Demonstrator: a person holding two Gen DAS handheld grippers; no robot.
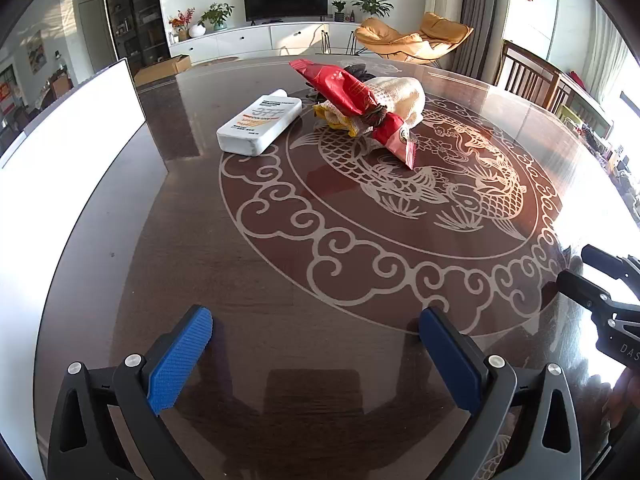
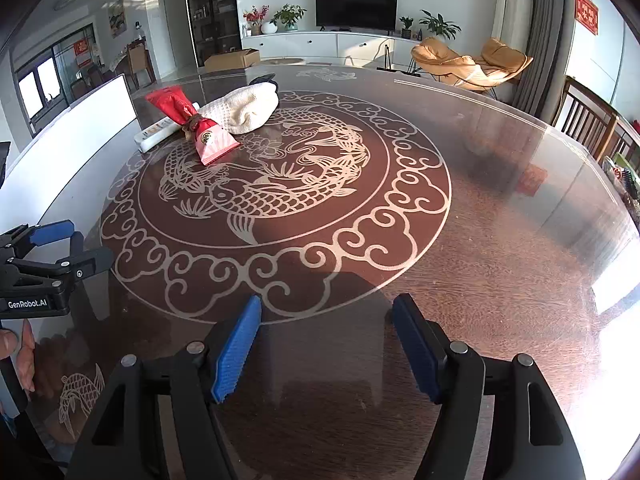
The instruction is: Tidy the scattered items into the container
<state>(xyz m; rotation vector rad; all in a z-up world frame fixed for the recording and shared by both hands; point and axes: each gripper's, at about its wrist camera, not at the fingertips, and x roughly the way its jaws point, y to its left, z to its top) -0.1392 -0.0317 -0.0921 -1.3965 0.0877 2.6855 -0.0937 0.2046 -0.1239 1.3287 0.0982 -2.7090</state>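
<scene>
**A:** From the left wrist view, our left gripper has its blue pads spread wide with nothing between them, just bare table. Using the fish medallion as our landmark: the white bottle lies just off its far-left rim, and the red packet is draped over the cream towel at its far side. The white container stands well left of it, along the table edge.

**B:** Right wrist view, our right gripper is apart too, empty, sitting at the medallion's near rim. The packet and towel pile is at its far-left. We've got loads of open tabletop to the medallion's right, out to the table's curved edge.
</scene>
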